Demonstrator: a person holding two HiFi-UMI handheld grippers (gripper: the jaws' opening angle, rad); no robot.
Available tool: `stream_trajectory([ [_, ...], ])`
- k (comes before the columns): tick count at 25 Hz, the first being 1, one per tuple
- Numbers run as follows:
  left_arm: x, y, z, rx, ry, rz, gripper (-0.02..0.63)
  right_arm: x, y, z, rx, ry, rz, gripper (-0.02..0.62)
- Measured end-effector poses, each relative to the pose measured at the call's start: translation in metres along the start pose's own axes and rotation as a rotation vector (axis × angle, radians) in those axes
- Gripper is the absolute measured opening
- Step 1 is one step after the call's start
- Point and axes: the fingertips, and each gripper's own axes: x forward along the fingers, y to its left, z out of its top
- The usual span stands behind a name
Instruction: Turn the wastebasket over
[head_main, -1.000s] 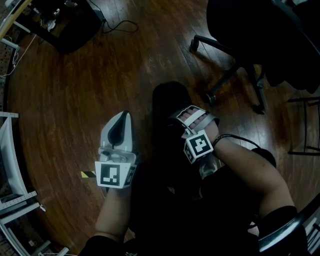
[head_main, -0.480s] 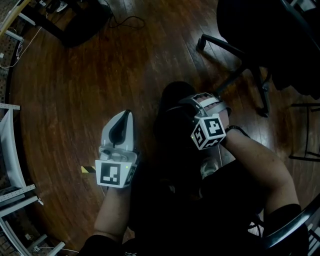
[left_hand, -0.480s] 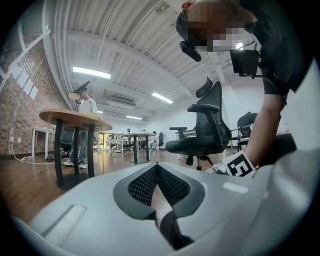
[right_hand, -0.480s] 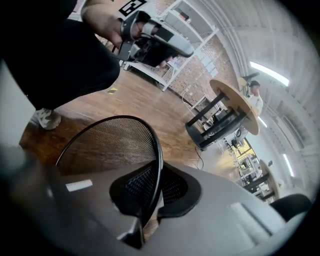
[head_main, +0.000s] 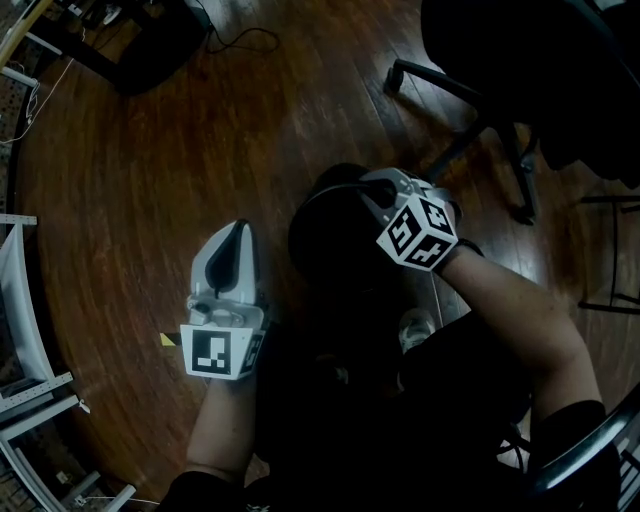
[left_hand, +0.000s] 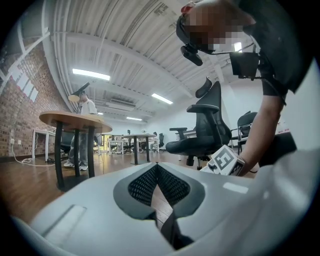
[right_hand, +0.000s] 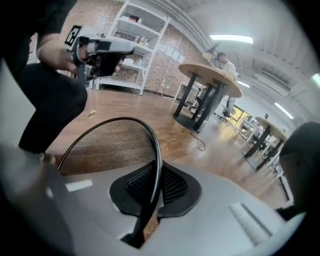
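We count one wastebasket (head_main: 335, 245) and two tools: the right hand-held gripper (right_hand: 154, 175) is clamped on its rim (right_hand: 150, 135), while the left hand-held gripper (left_hand: 156, 167) is closed and empty. The wastebasket sits on the floor (head_main: 150, 180) between them, tipped, with its mouth and long axis slanting toward the right one.

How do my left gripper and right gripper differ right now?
The right gripper is clamped on the wastebasket rim; the left gripper holds nothing. The left gripper points level; the right gripper tilts downward. Both have their jaws closed.
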Motion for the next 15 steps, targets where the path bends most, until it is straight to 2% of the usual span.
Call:
stream_trajectory([
  [11,0.003,-0.003,0.008,0.005,-0.005,0.01,0.0,0.008,-0.02,-0.032,0.487,0.003,0.036,0.018],
  [15,0.003,-0.006,0.003,0.02,-0.004,-0.011,0.0,0.011,-0.027,-0.051,0.625,0.023,0.033,0.021],
])
